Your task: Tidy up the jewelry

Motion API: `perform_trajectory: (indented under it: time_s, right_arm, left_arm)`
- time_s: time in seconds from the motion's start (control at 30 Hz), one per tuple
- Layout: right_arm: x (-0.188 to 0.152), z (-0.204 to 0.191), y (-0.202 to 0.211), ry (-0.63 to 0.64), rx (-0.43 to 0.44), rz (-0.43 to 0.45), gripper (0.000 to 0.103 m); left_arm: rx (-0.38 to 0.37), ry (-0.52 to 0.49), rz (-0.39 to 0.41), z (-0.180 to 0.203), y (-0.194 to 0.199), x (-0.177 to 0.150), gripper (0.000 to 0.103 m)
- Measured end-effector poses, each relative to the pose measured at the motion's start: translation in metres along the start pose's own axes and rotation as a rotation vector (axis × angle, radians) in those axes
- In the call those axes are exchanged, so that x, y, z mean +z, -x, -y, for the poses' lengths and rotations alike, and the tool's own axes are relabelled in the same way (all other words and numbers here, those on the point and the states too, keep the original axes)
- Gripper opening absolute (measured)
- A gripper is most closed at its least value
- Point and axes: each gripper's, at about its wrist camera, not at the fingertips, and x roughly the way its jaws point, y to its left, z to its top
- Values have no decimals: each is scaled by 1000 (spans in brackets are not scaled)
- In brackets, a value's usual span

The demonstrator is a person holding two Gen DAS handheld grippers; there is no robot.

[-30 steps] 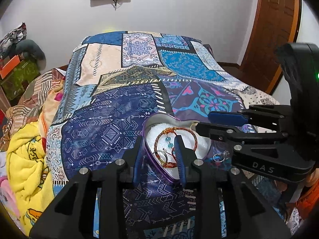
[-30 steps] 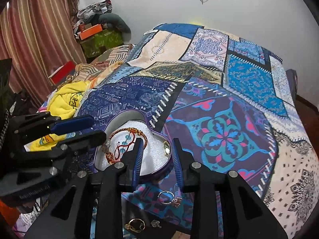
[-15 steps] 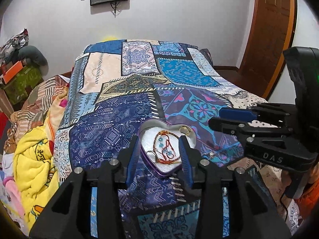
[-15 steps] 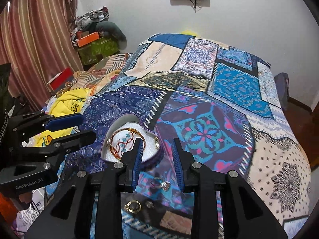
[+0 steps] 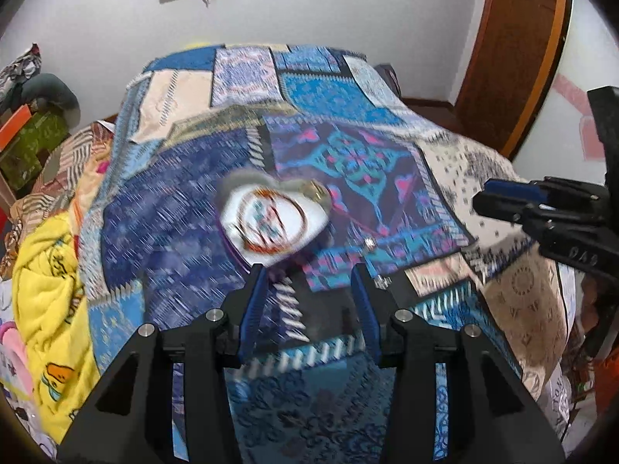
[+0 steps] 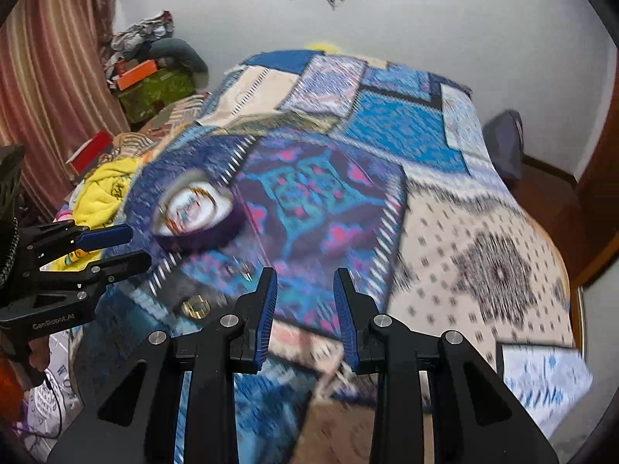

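Observation:
A purple heart-shaped box (image 5: pixel 271 220) with white lining lies on the patchwork bedspread (image 5: pixel 185 201) and holds orange bracelets and rings; it also shows blurred in the right wrist view (image 6: pixel 197 212). My left gripper (image 5: pixel 307 286) is open and empty, just short of the box. My right gripper (image 6: pixel 305 290) is open and empty, well to the right of the box. A gold ring (image 6: pixel 196 306) and a small silver piece (image 6: pixel 238 268) lie loose on the spread. A small silver piece (image 5: pixel 367 244) lies right of the box.
A yellow blanket (image 5: pixel 42 270) is bunched at the bed's left side. Boxes and clothes (image 6: pixel 154 77) are piled by the curtain. A wooden door (image 5: pixel 514 50) stands at the right. Both views are motion-blurred.
Both grippers have pulled back and up from the heart box, which now looks smaller and farther. The right gripper has swung to the right. Both stay open and empty.

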Motion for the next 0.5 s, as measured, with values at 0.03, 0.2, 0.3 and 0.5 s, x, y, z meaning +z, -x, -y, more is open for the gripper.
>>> perform_trajectory:
  time_s: [0.03, 0.2, 0.3, 0.5]
  right_arm:
    - [-4, 3, 1, -7, 0, -10, 27]
    - [-23, 13, -1, -43, 6, -47, 27]
    - [-30, 14, -5, -59, 25, -65, 28]
    - [-37, 8, -16, -63, 56, -98, 28]
  left_arm:
    - [-4, -1, -9, 2, -2, -3, 44]
    - [-48, -4, -76, 16, -23, -17, 44]
    - [-62, -22, -98, 23, -33, -22, 44]
    - [-58, -54, -86, 31, -44, -25, 26]
